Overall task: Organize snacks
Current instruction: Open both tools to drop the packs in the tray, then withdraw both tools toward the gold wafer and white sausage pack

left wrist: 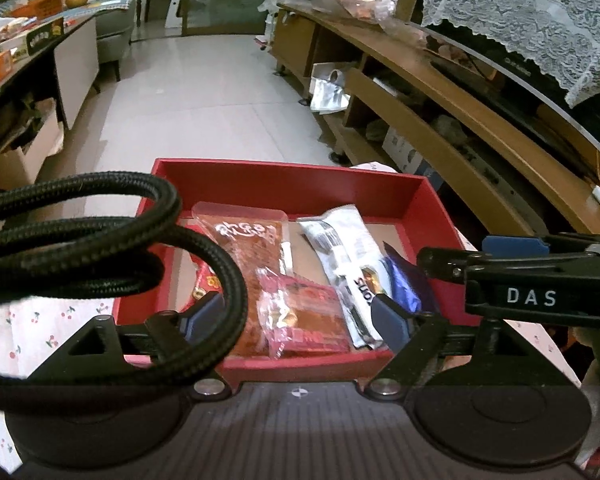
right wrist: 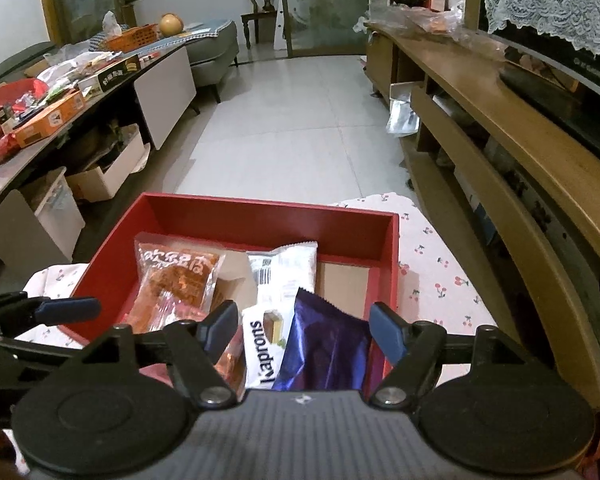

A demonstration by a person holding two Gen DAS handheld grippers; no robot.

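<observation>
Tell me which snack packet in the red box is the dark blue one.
The shiny blue packet at the box's right end, beside the white Kaprons packet; the others are orange-red or white.

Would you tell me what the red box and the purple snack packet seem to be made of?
Red box: probably matte cardboard; brown board shows at its floor. Purple snack packet: likely metallised plastic film, glossy, creased, with a serrated top edge.

**Gripper Status: Both Units Open, Nothing Gripped**

Left gripper [left wrist: 300,316]: jaws spread wide, pitched downward, blue pads [left wrist: 392,318] clear of contact. A black braided cable [left wrist: 148,248] loops across its left finger.

Right gripper [right wrist: 302,332]: jaws parted, pitched downward, pads [right wrist: 386,332] pressing on nothing. Each unit shows at the edge of the other's view, side by side.
</observation>
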